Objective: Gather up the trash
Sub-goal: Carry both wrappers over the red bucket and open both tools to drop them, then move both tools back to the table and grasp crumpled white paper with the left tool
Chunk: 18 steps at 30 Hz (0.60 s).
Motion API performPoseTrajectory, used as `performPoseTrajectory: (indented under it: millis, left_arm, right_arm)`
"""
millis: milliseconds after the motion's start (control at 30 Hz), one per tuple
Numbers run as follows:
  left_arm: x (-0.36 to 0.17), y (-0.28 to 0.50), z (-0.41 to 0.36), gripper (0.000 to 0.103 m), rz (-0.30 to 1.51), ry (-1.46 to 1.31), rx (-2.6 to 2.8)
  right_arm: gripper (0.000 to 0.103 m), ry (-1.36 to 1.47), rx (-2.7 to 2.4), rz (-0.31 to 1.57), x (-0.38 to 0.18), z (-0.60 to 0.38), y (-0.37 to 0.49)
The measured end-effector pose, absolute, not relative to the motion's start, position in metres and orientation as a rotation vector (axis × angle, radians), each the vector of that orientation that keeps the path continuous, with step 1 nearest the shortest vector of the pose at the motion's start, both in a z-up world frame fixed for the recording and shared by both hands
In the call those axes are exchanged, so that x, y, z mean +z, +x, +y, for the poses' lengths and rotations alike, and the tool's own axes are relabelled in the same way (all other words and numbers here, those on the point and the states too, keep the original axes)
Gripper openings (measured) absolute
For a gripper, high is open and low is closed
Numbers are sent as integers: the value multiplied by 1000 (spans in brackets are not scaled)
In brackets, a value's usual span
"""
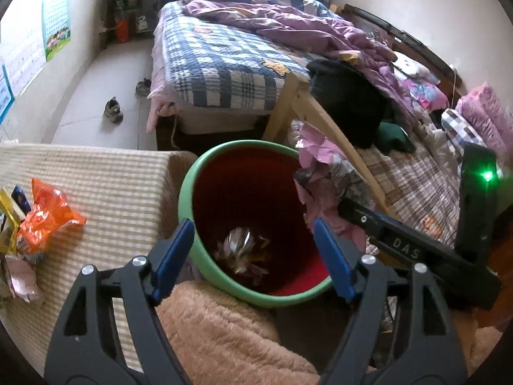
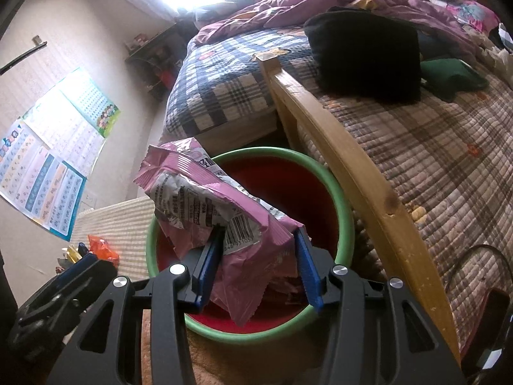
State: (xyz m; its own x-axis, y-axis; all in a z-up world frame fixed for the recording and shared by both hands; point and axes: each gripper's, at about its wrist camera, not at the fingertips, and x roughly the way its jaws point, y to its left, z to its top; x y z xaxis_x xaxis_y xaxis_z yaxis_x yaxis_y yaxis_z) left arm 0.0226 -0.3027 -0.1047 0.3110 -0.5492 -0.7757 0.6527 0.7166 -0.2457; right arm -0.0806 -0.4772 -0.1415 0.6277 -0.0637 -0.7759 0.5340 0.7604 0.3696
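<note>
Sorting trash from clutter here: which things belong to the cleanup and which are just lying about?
Job: bin, wrapper inside it, pink wrapper in right gripper, orange wrapper, left gripper.
Lying about: shoes, black garment, purple quilt.

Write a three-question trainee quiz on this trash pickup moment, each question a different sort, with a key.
1. True or false: the left gripper holds a wrapper.
2. What does the right gripper hold over the bin? A) orange wrapper B) pink wrapper C) black cloth
3. Fill in: the bin's rim is ____ and its inside red.

Key:
1. False; its fingers stand open above the bin, nothing between them.
2. B, the pink wrapper.
3. Green.
</note>
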Motion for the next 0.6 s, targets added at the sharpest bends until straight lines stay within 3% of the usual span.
performPoseTrajectory:
  millis: [200, 333, 600]
  left_arm:
    - [-99, 30, -266, 75, 977, 55, -711]
    - [-98, 34, -248, 76, 975, 43, -664]
    - [-104, 28, -228, 76, 974, 67, -635]
  right_arm:
    - [47, 615, -358, 863, -150, -470, -70]
    - [58, 634, -366, 864, -154, -468, -68]
    - [58, 602, -353, 860, -145, -457, -66]
